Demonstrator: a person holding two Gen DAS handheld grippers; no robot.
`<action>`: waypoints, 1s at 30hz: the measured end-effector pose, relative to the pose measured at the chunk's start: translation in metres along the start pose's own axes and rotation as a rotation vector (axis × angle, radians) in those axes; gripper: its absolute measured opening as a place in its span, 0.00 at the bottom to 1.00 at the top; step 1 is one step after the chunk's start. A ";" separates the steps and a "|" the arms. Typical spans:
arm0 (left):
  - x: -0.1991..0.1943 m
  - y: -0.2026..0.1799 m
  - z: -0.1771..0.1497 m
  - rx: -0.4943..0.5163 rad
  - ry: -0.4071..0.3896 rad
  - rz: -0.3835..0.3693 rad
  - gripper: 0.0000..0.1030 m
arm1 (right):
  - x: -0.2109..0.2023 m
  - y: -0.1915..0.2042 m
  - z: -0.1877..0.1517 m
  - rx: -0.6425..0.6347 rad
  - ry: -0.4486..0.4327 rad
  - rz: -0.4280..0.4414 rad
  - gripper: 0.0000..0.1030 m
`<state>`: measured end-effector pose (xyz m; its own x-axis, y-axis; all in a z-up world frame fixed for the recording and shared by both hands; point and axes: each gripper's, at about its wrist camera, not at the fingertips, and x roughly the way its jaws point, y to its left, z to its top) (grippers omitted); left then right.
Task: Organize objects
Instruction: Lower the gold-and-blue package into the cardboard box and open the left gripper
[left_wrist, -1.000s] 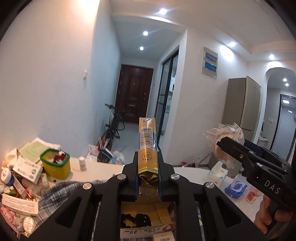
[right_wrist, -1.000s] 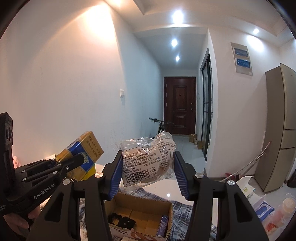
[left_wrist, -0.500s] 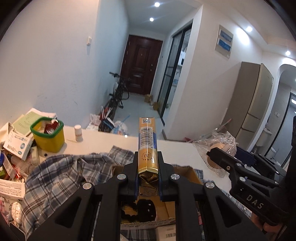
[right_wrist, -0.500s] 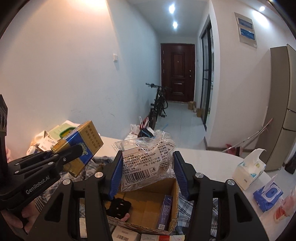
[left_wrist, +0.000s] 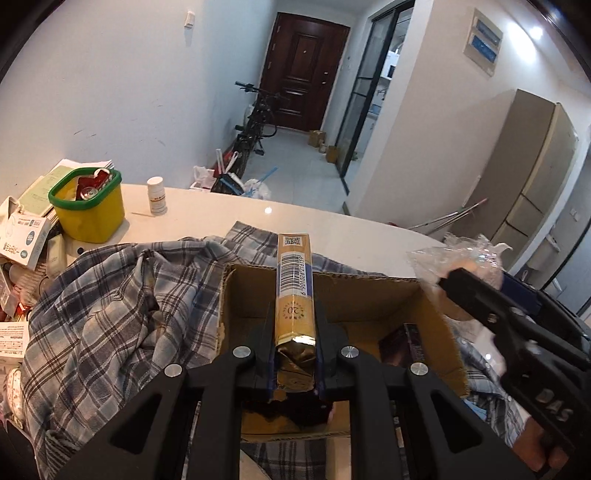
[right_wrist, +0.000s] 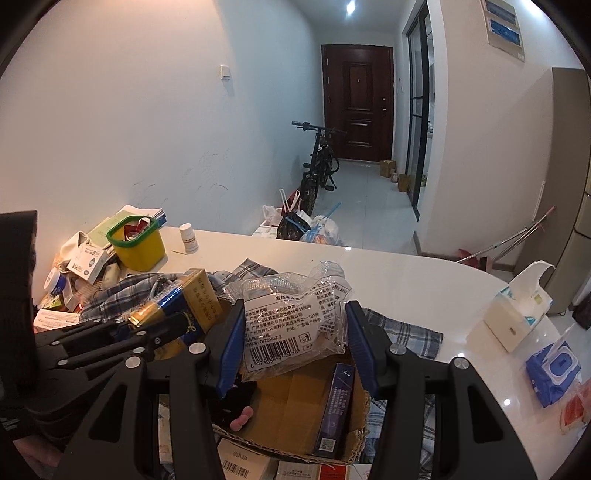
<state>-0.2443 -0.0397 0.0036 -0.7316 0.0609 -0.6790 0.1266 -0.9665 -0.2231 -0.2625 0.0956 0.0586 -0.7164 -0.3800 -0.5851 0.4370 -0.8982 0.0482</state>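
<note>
Your left gripper (left_wrist: 294, 354) is pinching the gold carton (left_wrist: 294, 291) by its near end, long axis pointing straight away over the open cardboard box (left_wrist: 343, 295). Your right gripper (right_wrist: 291, 343) squeezes a crinkly plastic packet (right_wrist: 291, 317), label facing you, over that box too. The box sits on plaid cloth (left_wrist: 110, 302) on a cluttered white table (right_wrist: 406, 273), hallway behind. Both grippers tilt downward.

Gold carton (left_wrist: 294, 291), blue-plaid cloth (left_wrist: 110, 314)
</note>
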 end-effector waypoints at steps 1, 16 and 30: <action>0.003 0.002 0.000 -0.008 0.007 0.010 0.16 | 0.001 -0.001 0.000 0.006 0.004 0.008 0.50; 0.026 0.006 -0.005 0.002 0.067 0.051 0.16 | 0.003 0.004 -0.001 -0.010 0.013 0.001 0.50; 0.014 0.002 -0.003 0.020 -0.002 0.073 0.66 | 0.004 0.003 0.000 -0.010 0.010 -0.008 0.50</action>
<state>-0.2524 -0.0404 -0.0083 -0.7221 -0.0107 -0.6917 0.1664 -0.9732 -0.1586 -0.2638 0.0911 0.0566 -0.7145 -0.3705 -0.5934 0.4366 -0.8990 0.0356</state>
